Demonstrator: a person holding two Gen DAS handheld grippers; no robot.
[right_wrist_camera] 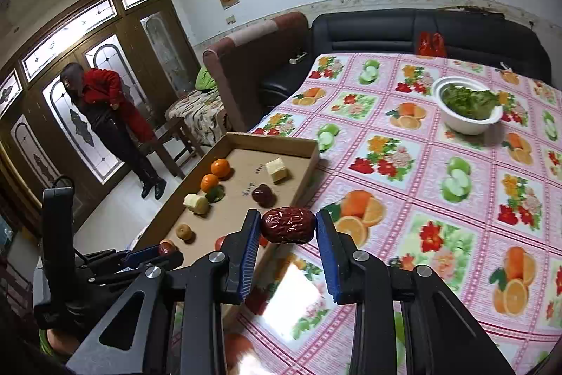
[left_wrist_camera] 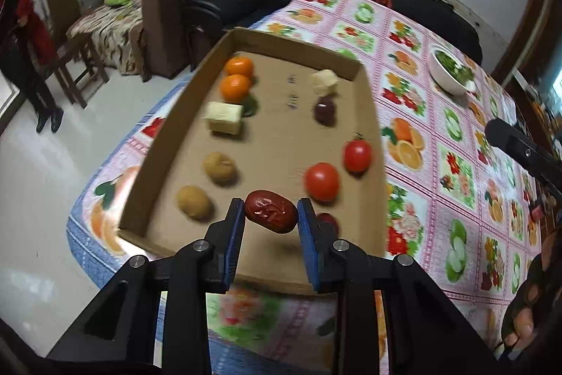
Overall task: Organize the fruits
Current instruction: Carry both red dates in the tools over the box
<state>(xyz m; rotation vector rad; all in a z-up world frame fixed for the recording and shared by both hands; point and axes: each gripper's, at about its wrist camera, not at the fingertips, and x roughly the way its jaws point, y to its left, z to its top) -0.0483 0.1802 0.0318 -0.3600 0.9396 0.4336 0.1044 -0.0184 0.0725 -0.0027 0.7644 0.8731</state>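
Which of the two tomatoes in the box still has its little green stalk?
The far tomato by the box's right edge; the rounder near tomato shows none.

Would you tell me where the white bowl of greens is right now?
The white bowl of greens stands on the fruit-print tablecloth, upper right in the right wrist view, well apart from the cardboard tray.

Dark red jujube (left_wrist_camera: 271, 211), blue fingers (left_wrist_camera: 236, 234), pink fruit-patterned tablecloth (left_wrist_camera: 439, 136).

My left gripper (right_wrist_camera: 165, 250) half hides a tomato (right_wrist_camera: 220, 242) in the cardboard tray (right_wrist_camera: 274, 140), tray's near end behind my fingers (right_wrist_camera: 250, 248).
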